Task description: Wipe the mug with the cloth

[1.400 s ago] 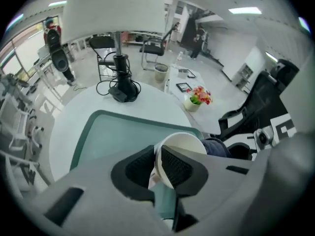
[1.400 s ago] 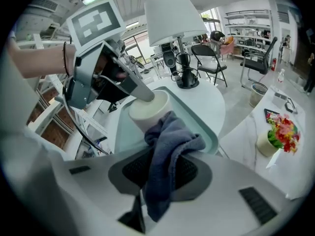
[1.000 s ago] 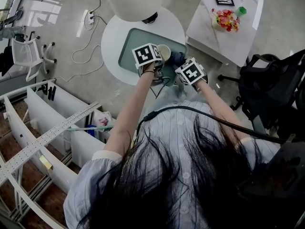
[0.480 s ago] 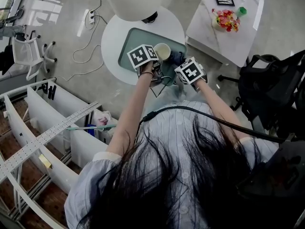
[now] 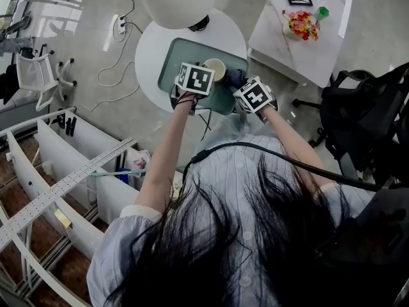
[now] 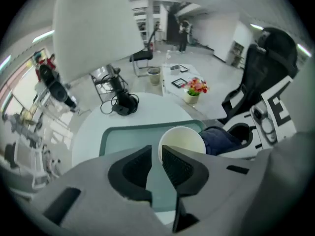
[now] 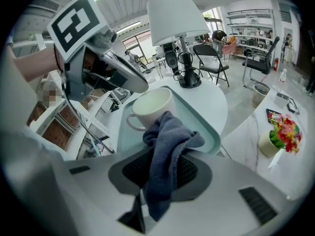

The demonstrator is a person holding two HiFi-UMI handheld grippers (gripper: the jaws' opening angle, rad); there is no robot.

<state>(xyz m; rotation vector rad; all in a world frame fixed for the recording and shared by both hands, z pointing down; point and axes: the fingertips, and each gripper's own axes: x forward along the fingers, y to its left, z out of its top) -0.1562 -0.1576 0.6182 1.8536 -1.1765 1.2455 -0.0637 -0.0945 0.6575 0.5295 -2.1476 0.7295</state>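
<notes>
A cream mug [image 5: 216, 69] stands upright on a teal tray [image 5: 169, 62] on the round white table. In the right gripper view its handle [image 7: 132, 122] points left and nothing holds it. My right gripper [image 7: 165, 166] is shut on a dark blue cloth [image 7: 170, 141], and the bunched top of the cloth rests against the near side of the mug [image 7: 150, 107]. My left gripper [image 6: 156, 154] hovers just left of the mug [image 6: 182, 139]. Its jaws are nearly together, with only tray [image 6: 123, 139] showing through the slit. The cloth [image 6: 219, 140] lies right of the mug.
A big white lampshade [image 5: 174, 2] hangs over the far side of the round table [image 5: 147, 50], with its black base [image 6: 125, 104] behind the tray. A marble side table with flowers [image 5: 300, 25] stands to the right, a black chair [image 5: 364, 114] further right, and white shelving [image 5: 64, 165] to the left.
My left gripper has shifted a little and its marker cube has turned. The mug, the cloth and my right gripper have hardly moved.
</notes>
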